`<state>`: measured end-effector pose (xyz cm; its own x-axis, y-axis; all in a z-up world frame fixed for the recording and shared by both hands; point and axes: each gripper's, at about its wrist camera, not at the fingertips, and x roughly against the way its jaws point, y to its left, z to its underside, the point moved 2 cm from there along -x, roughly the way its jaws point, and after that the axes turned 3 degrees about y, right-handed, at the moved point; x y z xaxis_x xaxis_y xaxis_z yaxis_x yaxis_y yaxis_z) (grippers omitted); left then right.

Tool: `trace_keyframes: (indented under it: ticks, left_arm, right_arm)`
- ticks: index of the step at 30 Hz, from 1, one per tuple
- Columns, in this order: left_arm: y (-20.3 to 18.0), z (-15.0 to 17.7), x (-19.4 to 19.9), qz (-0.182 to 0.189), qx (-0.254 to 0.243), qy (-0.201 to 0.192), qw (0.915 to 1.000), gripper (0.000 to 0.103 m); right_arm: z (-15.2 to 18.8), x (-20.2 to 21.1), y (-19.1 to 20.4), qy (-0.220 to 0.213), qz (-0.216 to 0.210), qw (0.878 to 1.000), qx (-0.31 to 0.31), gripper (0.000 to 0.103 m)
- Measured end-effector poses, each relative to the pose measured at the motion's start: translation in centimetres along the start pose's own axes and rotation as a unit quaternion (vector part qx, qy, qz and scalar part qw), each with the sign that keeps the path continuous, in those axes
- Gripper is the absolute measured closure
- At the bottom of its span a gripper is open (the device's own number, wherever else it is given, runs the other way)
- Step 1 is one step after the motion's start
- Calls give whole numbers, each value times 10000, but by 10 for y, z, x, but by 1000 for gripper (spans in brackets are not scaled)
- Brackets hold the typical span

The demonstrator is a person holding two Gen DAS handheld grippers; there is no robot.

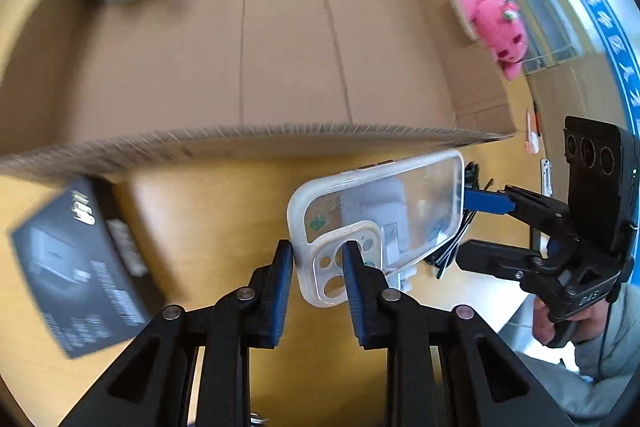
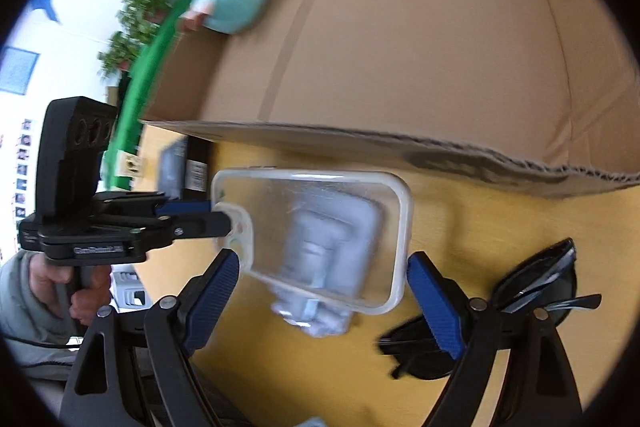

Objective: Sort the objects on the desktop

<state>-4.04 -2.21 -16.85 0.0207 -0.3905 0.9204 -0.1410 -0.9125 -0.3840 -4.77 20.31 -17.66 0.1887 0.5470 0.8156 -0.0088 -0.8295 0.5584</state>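
left claw (image 1: 318, 251) clenched on clear phone case (image 1: 384, 211) at its camera corner, case lifted over desk (image 1: 224, 211) near box (image 1: 280, 47) rim. right claw (image 2: 324, 267) released, straddling case. sunglasses (image 2: 532, 303) beside it.

One phone case (image 1: 384, 211), two plush toys (image 1: 496, 23), one sunglasses (image 2: 532, 299).

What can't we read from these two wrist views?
- Dark box, left wrist view: print smeared by motion blur.
- Grey item under the clear phone case, right wrist view: blurred, identity unclear.
- Black sunglasses, right wrist view: partly hidden behind the right gripper.
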Motion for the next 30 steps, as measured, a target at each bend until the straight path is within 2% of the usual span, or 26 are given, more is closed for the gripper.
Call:
trace_keyframes:
  ticks: [3, 7, 12, 15, 18, 20, 22, 24, 28, 30]
  left_arm:
    - [13, 6, 20, -23, -136, -283, 9995, 77]
    - [23, 20, 26, 104, -170, -369, 9991, 77]
    - [19, 46, 15, 121, -284, -106, 9995, 77]
    - [30, 66, 10, 60, -219, 117, 9997, 77]
    - [45, 73, 9, 178, 23, 163, 9997, 61]
    - [52, 64, 10, 356, 269, 27, 9990, 31]
    - [56, 54, 9, 553, 401, -108, 9976, 18]
    - [55, 39, -3, 726, 477, -73, 9962, 17]
    - [57, 15, -31, 816, 710, 64, 9941, 17]
    - [50, 10, -34, 638, 556, -67, 9964, 19]
  right_arm:
    - [8, 17, 20, -394, -165, 9988, 243, 16]
    - [27, 24, 39, -560, -255, 9967, 526, 16]
    - [47, 8, 64, -348, -334, 9964, 690, 16]
    - [58, -11, 72, -84, -292, 9975, 634, 16]
    - [69, -18, 64, -47, -50, 9995, 305, 16]
    - [67, -16, 54, -189, 34, 9998, 0, 16]
    - [58, -12, 44, -357, 199, 9990, -201, 16]
    - [44, -9, 34, -457, 342, 9977, -367, 16]
    - [16, -23, 16, -395, 478, 9966, -551, 16]
    - [7, -36, 7, -217, 409, 9968, -651, 16]
